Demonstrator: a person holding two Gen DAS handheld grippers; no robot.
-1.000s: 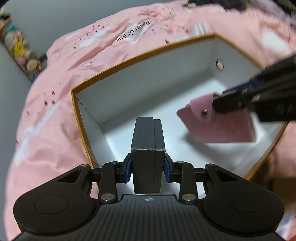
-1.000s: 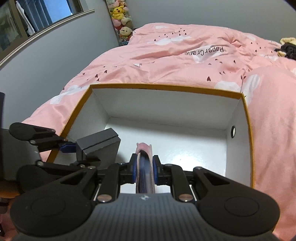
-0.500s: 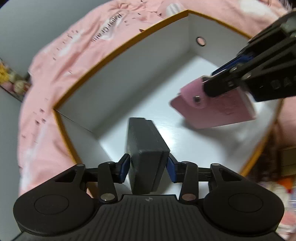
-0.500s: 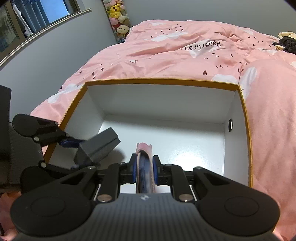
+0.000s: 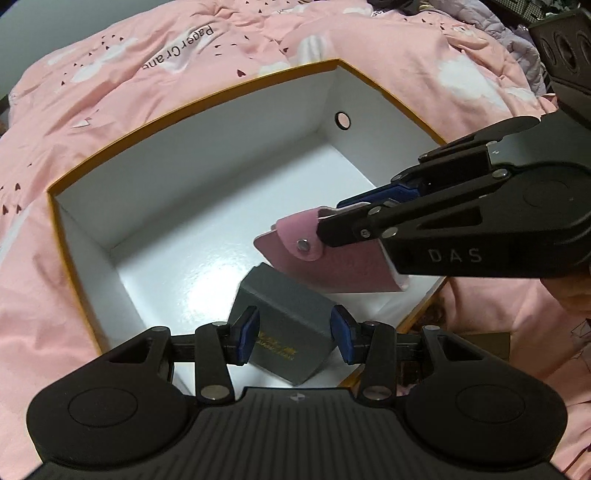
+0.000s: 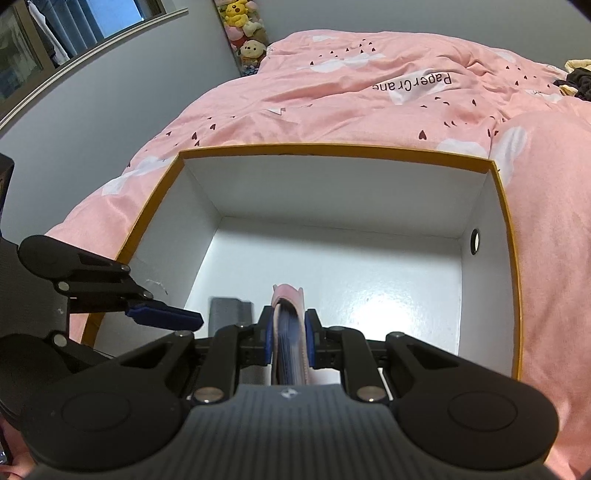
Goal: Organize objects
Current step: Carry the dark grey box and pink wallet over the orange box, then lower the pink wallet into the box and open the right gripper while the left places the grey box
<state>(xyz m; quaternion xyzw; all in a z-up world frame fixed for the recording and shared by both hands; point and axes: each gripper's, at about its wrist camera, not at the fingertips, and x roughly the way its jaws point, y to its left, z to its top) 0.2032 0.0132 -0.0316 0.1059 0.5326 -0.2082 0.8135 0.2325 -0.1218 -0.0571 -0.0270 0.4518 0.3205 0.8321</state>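
Note:
A white cardboard box with an orange rim (image 5: 184, 110) (image 6: 332, 149) sits open on the bed. A small dark grey box (image 5: 284, 306) (image 6: 229, 310) lies tilted on its floor near the front wall. My left gripper (image 5: 293, 332) hangs over it, open, with its blue pads on either side of the grey box and clear of it. My right gripper (image 6: 290, 332) is shut on a pink snap-button wallet (image 6: 288, 325) (image 5: 332, 266), held on edge above the right of the floor, a little beyond the grey box.
The box rests on a pink duvet (image 6: 369, 92) printed with hearts and clouds. Plush toys (image 6: 243, 33) stand in the far corner by a grey wall, below a window (image 6: 74, 33). Dark clothes (image 6: 580, 81) lie at the bed's far right.
My left jaws have spread and the grey box has left them; it now lies on the white box's floor. The left gripper has tipped further down. The right gripper kept still with the wallet.

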